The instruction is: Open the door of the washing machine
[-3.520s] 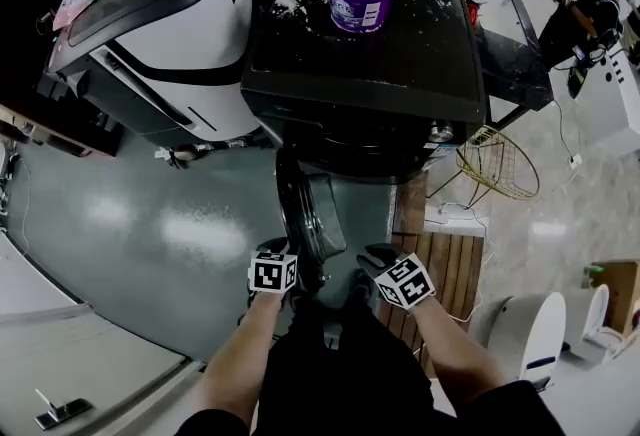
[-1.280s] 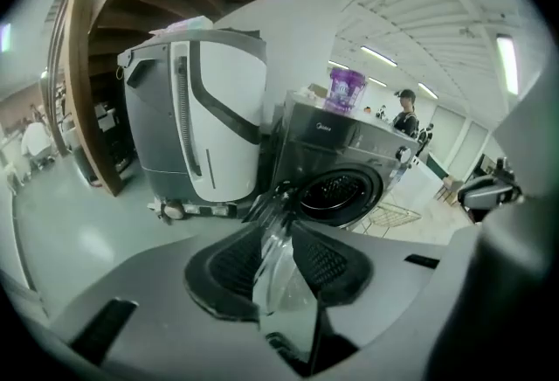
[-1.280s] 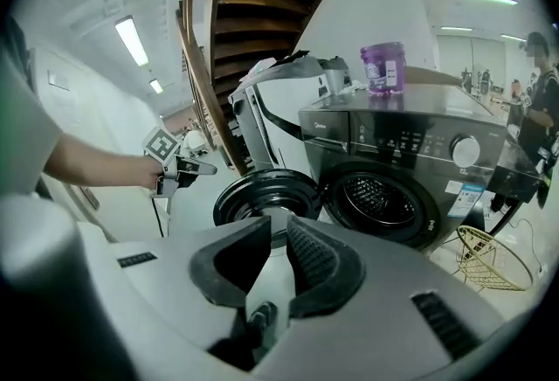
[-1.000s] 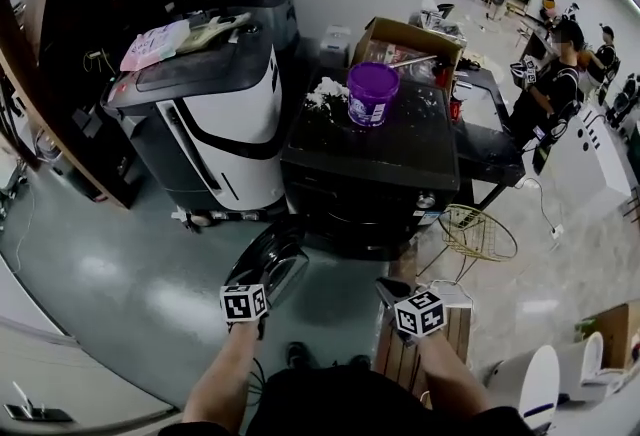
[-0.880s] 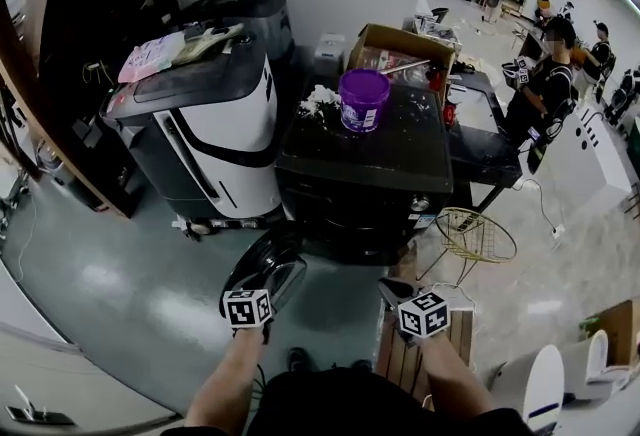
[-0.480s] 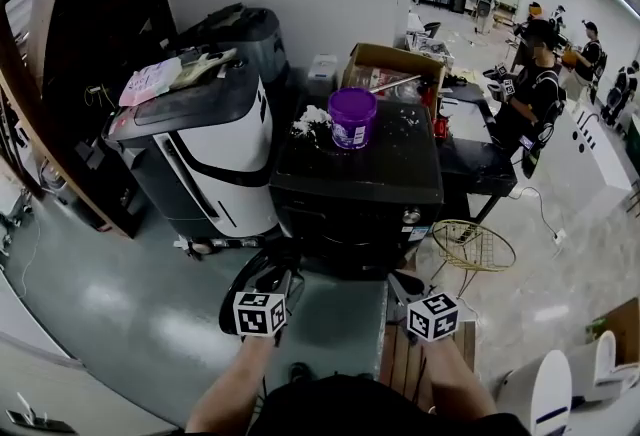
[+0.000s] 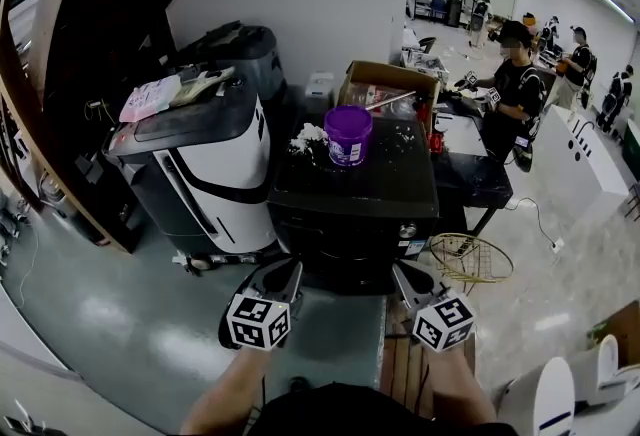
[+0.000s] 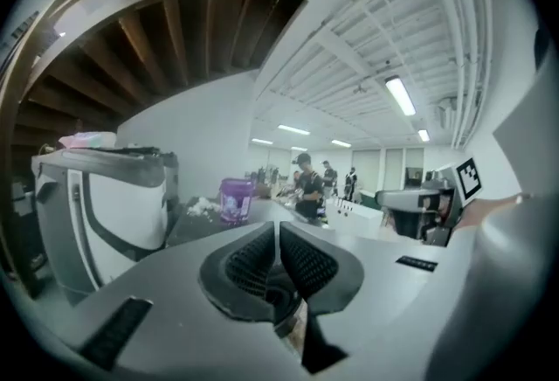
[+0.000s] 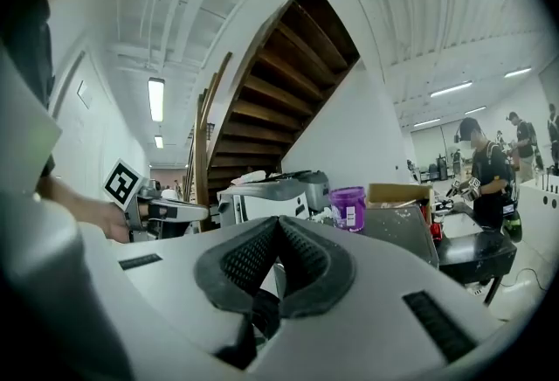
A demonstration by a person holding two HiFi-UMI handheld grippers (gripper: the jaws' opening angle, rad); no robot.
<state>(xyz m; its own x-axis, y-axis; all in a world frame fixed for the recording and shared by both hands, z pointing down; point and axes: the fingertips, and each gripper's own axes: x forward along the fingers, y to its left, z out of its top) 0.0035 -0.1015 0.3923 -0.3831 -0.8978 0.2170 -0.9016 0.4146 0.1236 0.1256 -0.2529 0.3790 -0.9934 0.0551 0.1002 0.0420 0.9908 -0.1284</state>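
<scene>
The black washing machine [image 7: 352,209] stands in the middle of the head view, with a purple bucket [image 7: 347,135] on its lid. Its round door [image 7: 243,286] hangs open at the lower left front, partly hidden behind my left gripper [image 7: 292,270]. That gripper is raised in front of the machine and apart from the door. Its jaws [image 8: 278,226] are closing, pads all but together with nothing between them. My right gripper [image 7: 400,272] is held up beside it, shut and empty [image 9: 278,222]. Both point roughly level toward the machine.
A white and black appliance [image 7: 200,164] stands left of the washer. An open cardboard box [image 7: 390,84] is behind it. A wire basket [image 7: 470,257] and a dark table [image 7: 470,174] are to the right, with people [image 7: 510,84] beyond. A wooden pallet [image 7: 400,374] lies underfoot.
Both grippers have risen from near the floor and tipped up to about level. The view has lifted with them, so the open door now sits low behind the left gripper.
</scene>
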